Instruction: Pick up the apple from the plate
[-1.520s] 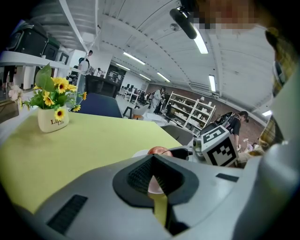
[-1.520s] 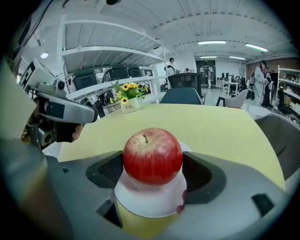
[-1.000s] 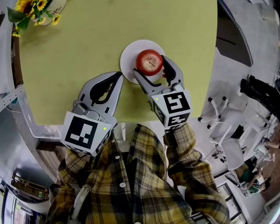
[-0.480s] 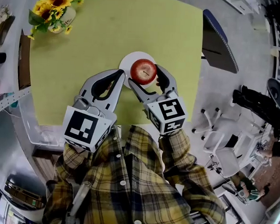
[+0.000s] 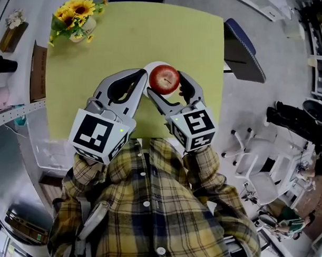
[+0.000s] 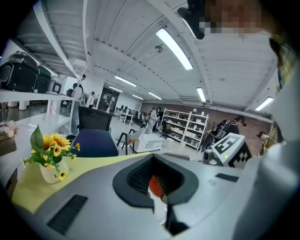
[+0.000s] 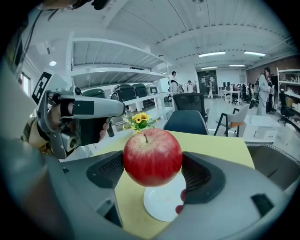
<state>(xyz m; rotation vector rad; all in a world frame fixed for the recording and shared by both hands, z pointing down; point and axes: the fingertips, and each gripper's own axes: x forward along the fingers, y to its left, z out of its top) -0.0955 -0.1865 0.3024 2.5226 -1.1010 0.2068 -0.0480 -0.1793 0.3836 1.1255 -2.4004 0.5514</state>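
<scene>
A red apple (image 5: 164, 79) hangs above the white plate (image 7: 163, 202), and my right gripper (image 5: 166, 80) is shut on its two sides. In the right gripper view the apple (image 7: 152, 157) sits between the dark pads, clear of the plate on the yellow-green table (image 5: 127, 40). In the head view only a thin sliver of the plate (image 5: 152, 66) shows behind the apple. My left gripper (image 5: 143, 76) is just left of the apple, its jaws shut on nothing. Through the hollow of its jaws a bit of the apple (image 6: 155, 186) shows.
A vase of sunflowers (image 5: 75, 19) stands at the table's far left corner. A dark blue chair (image 5: 240, 46) is off the table's right edge, and white office chairs (image 5: 255, 160) stand further right. A shelf unit (image 5: 14, 109) runs along the left.
My right gripper has raised the apple off the plate and drawn it nearer to me. The left gripper has stayed shut and now lies closer to the apple.
</scene>
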